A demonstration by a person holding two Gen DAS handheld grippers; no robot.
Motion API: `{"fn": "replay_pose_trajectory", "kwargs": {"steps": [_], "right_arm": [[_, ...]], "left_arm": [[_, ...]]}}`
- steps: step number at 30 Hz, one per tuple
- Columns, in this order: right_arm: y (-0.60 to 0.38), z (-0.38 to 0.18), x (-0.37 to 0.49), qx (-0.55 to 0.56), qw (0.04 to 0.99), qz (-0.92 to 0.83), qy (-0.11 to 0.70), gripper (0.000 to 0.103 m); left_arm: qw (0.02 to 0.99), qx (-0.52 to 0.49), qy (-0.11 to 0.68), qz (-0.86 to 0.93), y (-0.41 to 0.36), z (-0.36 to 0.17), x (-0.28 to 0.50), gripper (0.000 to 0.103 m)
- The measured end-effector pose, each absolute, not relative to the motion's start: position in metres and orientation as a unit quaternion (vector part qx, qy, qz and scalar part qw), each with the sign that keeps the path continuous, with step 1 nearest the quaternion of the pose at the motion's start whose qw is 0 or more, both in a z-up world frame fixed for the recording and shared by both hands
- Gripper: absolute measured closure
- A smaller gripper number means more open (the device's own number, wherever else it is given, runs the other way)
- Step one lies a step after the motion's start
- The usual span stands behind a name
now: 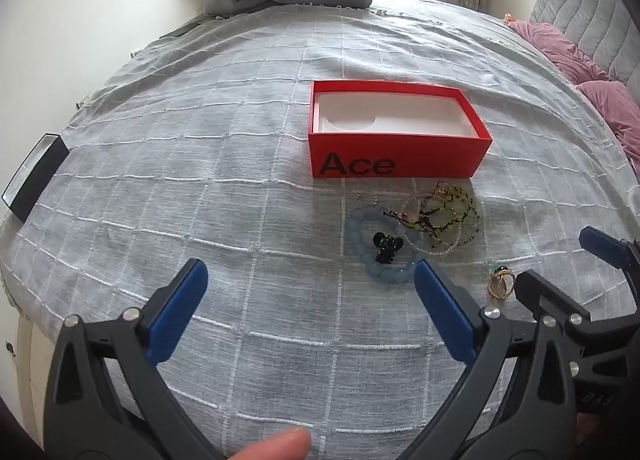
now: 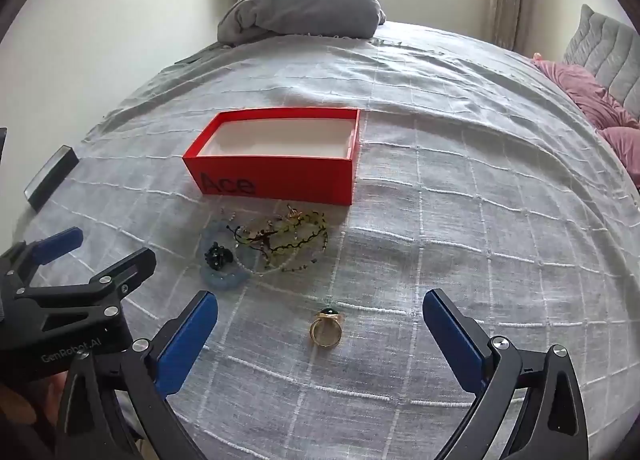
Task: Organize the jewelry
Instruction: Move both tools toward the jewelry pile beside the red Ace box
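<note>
Jewelry lies heaped on the grey checked bedspread (image 2: 460, 220) before us: a pale blue bead bracelet (image 2: 224, 278), a small black flower clip (image 2: 218, 256) and tangled green bead strands (image 2: 296, 240), just in front of the open red cardboard box marked "Ace" (image 2: 280, 178). A gold ring with a dark green stone (image 2: 326, 326) sits apart, nearer us. We hold our right gripper (image 2: 320, 314) spread wide around the ring without touching it, and our left gripper (image 1: 310, 272) equally wide open over bare cloth beside the bracelet.

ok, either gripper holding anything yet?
Nothing. Left gripper and right gripper are both open and empty; the ring lies loose on the bedspread.
</note>
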State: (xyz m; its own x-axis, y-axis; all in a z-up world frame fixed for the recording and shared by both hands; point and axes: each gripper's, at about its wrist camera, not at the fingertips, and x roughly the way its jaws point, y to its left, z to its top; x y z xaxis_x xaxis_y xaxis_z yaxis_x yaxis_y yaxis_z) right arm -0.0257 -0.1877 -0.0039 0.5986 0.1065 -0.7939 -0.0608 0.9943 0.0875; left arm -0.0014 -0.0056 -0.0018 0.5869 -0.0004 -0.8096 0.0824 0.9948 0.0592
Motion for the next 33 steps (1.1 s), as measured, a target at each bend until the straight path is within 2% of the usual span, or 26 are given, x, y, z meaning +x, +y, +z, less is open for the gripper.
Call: {"fn": "replay_pose_trajectory", "kwargs": {"steps": [23,33], "right_arm": [[-0.185,-0.003,-0.027,0.022,0.897,0.049,0.438,0.000],[-0.184,0.000,-0.027,0.019,0.899,0.054,0.434,0.000]], "left_arm": [[0.889,0.044,0.454,-0.029,-0.006,-0.002,-0.001,0.000],[0.887,0.010,0.462,-0.021,0.025,0.004,0.006,0.000]]}}
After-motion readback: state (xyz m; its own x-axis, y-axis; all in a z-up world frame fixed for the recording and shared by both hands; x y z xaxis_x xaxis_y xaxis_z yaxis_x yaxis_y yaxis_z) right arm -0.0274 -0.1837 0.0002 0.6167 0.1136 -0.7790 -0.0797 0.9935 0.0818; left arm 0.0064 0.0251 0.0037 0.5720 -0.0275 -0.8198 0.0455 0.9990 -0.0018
